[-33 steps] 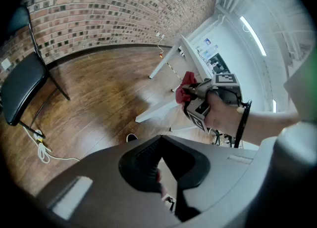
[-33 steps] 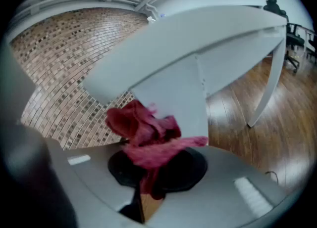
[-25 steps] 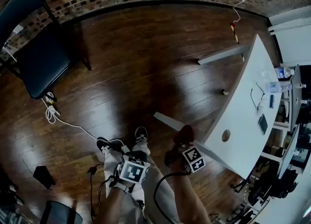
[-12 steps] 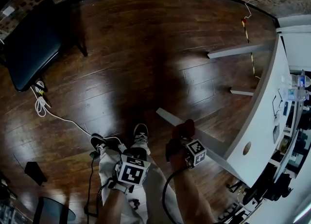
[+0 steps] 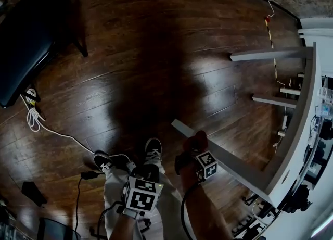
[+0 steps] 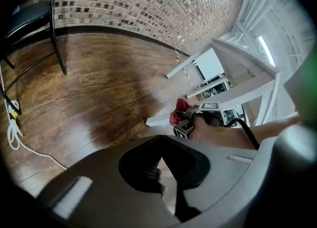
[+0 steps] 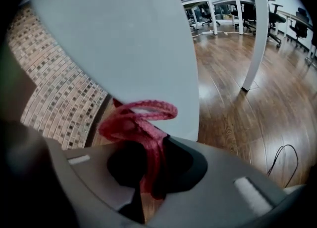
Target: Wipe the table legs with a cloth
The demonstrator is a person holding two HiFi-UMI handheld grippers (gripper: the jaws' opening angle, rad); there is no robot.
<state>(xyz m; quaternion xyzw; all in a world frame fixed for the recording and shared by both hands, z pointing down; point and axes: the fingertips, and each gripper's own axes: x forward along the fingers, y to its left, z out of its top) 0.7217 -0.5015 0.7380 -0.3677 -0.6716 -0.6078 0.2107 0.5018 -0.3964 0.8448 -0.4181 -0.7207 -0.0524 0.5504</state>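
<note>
right gripper clamps cloth against table leg | left gripper jaws seemingly together

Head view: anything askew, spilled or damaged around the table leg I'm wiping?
Nothing spilled or broken. The red cloth sits clamped in the right hand-held gripper against the table leg. Only oddity: a loose white cable trails across the floor towards the shoes, a possible snag.

A dark wooden floor meets a brick wall beside a black chair.
</note>
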